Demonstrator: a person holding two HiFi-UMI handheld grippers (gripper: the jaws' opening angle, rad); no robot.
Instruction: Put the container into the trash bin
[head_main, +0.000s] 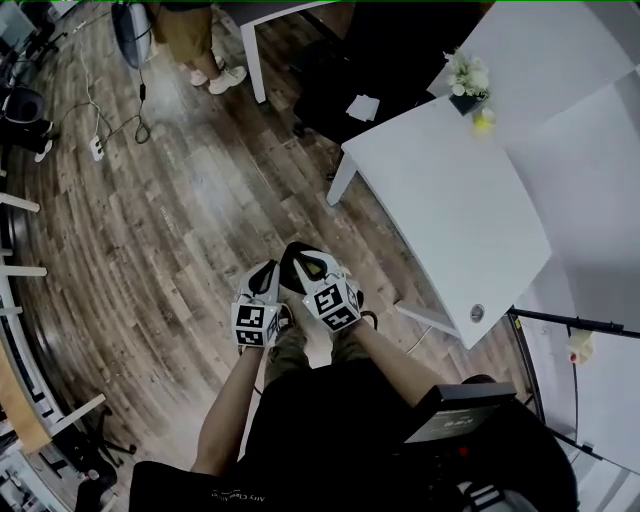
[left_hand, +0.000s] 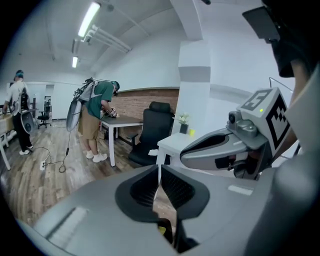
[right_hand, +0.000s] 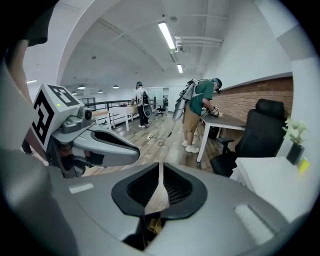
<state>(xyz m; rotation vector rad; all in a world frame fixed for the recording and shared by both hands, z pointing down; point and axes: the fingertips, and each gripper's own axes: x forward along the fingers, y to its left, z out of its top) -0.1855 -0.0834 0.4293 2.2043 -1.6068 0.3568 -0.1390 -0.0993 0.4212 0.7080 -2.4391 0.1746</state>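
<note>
Left claw (left_hand: 160, 171): narrow, with the tips pressed together and nothing between them. It points ahead and a little down.
Right claw (right_hand: 160, 169): narrow too, with the tips together. It holds nothing.
Both claws: they sit side by side, just beside each other. They are in front of the holder's body and over the floor, to the left of the surface.
Container: no view shows it, so its place cannot be told.
Bin: no view shows it either.
Floor (head_main: 180, 230): brown wood planks.
Surface (head_main: 450, 210): white and mostly bare, to the right of the claws.
Flowers (head_main: 467, 76): white, in a dark pot at the far corner of the surface.
Yellow thing (head_main: 483, 121): small, just beside the pot. It is too small to tell what it is.
Chair (head_main: 335, 70): black, just past the surface.
Paper (head_main: 362, 107): white, lying on the chair.
Person (right_hand: 199, 112): in a green top and tan shorts, bending over the far surface (right_hand: 227, 121) by a brick wall.
Cord (head_main: 135, 115): black, lying in loops on the floor.
Power strip (head_main: 97, 148): white, on the floor near the cord.
</note>
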